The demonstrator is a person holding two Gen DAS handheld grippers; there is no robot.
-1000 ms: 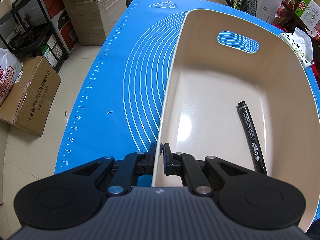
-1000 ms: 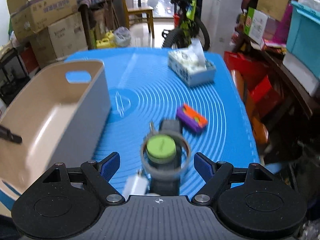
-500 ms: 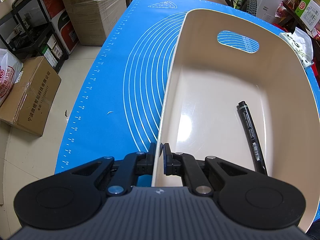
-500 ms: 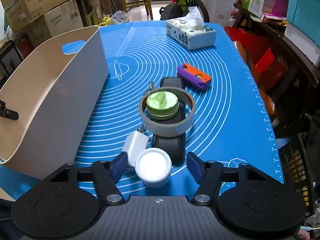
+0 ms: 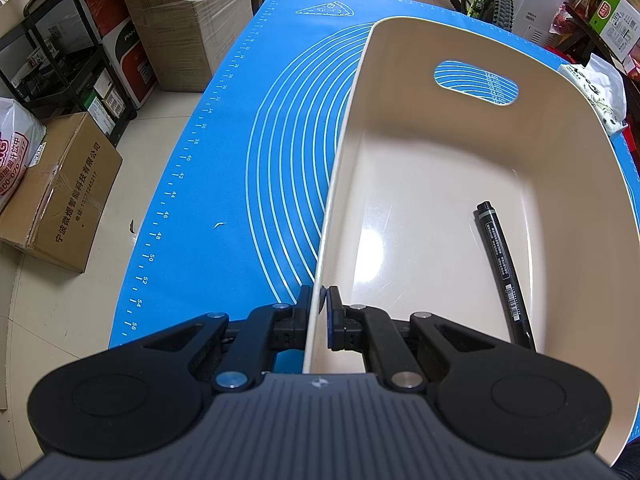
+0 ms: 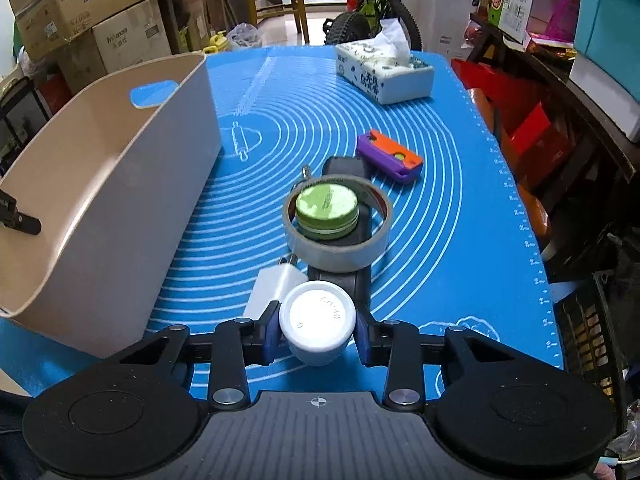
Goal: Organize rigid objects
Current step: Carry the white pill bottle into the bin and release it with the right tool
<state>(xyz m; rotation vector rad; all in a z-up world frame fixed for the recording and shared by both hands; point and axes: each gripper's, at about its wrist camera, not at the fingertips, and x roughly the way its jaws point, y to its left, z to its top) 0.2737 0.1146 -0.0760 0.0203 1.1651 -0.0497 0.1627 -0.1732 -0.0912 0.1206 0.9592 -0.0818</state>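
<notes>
Beige plastic bin (image 5: 460,184) sits on the left part of the blue silicone mat (image 5: 248,152) that covers the counter, and the left hand-held gripper (image 5: 320,314) is pinching its near left wall, one finger outside and one inside the rim. Inside the bin a black marker pen (image 5: 502,268) lies on the floor along the right wall, well to the right of that gripper's fingers.

From the right wrist view, the right hand-held gripper (image 6: 317,326) is closed around a small white round jar (image 6: 317,322), its blue pads pressed to either side of the jar, whose flat lid faces up. A white charger plug (image 6: 276,286) lies just beyond and slightly left of the jar, close to the left finger. Straight ahead, a roll of tape (image 6: 337,222) stands on a long black object (image 6: 352,276) I can't name for sure, and a green round tin (image 6: 326,211) sits inside the ring of the roll. Farther on and to the right, a purple and orange case (image 6: 390,155) lies flat on the mat, apart from the tape. At the far end stands a tissue box (image 6: 384,71) with a tissue sticking up.

The bin (image 6: 112,184) is to the left of the right gripper, near the charger but not touching it, with its handle cutout at the far end. Cardboard boxes (image 6: 80,4) are stacked beyond the counter.
</notes>
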